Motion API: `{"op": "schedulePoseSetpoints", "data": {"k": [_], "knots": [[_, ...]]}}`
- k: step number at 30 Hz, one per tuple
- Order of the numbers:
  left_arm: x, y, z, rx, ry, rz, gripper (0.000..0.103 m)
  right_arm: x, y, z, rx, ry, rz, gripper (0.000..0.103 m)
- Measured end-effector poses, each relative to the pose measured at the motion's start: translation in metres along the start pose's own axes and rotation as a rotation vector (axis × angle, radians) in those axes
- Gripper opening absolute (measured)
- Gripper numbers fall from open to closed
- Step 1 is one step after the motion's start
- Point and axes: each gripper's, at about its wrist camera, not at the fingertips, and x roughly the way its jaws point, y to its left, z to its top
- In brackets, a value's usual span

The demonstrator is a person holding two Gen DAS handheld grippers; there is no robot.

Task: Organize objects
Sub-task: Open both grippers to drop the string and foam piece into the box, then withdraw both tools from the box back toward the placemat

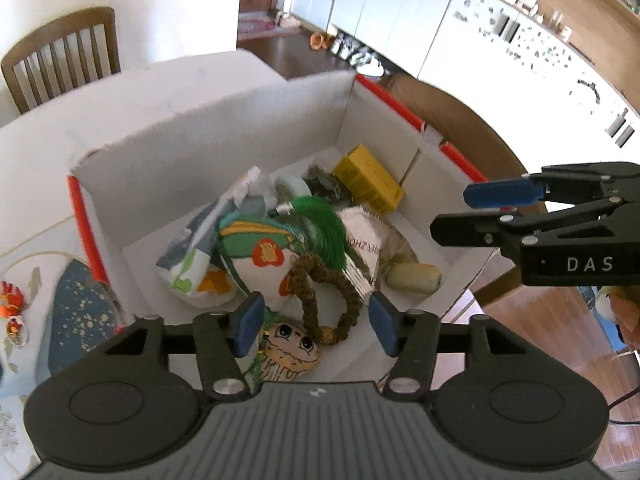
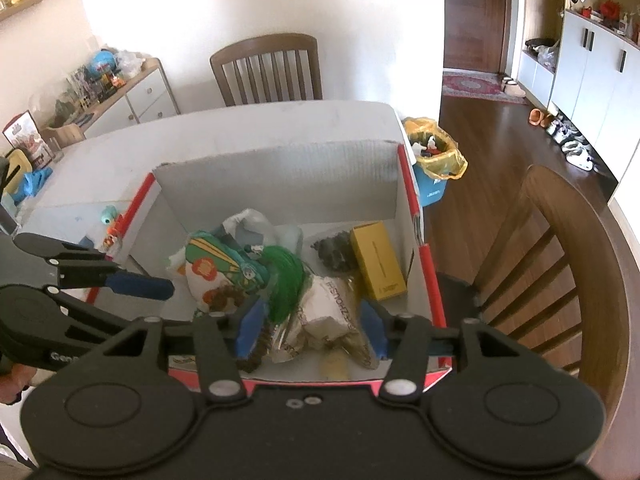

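A white cardboard box [image 1: 256, 120] with red edging stands on the white tabletop [image 2: 248, 128] and holds a jumble of things. Against the box's far right corner lies a yellow carton [image 1: 370, 178], with a dark lumpy object [image 1: 326, 188] touching its left side. In the middle of the box a green tassel [image 1: 320, 220] drapes over a green and white printed pouch [image 1: 256, 256], and a white paper packet with lettering [image 1: 366, 240] lies just right of the tassel. A brown beaded loop [image 1: 324, 292] rests on the pouch toward the box's near wall, beside a small pale figure with a drawn face [image 1: 290, 350]. A pale yellowish roll [image 1: 414, 278] sits by the box's right wall. The left tongs [image 1: 314, 322] hover over the near part of the box, spread apart and holding nothing. The right tongs [image 2: 312, 330] hang above the near right side of the box, likewise spread and empty. A wooden chair [image 2: 266, 68] stands beyond the box's far wall.
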Motion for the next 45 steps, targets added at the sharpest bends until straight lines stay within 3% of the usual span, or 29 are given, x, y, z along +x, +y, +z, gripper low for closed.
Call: {"op": "schedulePoseSetpoints", "data": {"k": [12,28,31,35,37,45], "knots": [[-0.055,0.026,-0.006,-0.074,-0.138,0.007,0.073,-0.026,0.021,0.002,0.037,-0.059,0.028,0.064],[-0.118,0.085,-0.034,-0.119,-0.222,0.044,0.084,-0.027,0.087,0.004,0.044,-0.085,0.067,0.092],[-0.125,0.102,-0.041,-0.14,-0.223,0.042,0.092,-0.024,0.102,0.007,0.039,-0.086,0.078,0.093],[-0.134,0.12,-0.05,-0.142,-0.228,0.048,0.094,-0.018,0.124,0.01,0.031,-0.088,0.092,0.094],[-0.138,0.13,-0.055,-0.144,-0.231,0.052,0.102,-0.016,0.134,0.012,0.027,-0.088,0.097,0.095],[-0.152,0.173,-0.067,-0.161,-0.265,0.064,0.103,-0.001,0.179,0.021,-0.008,-0.087,0.113,0.095]]}}
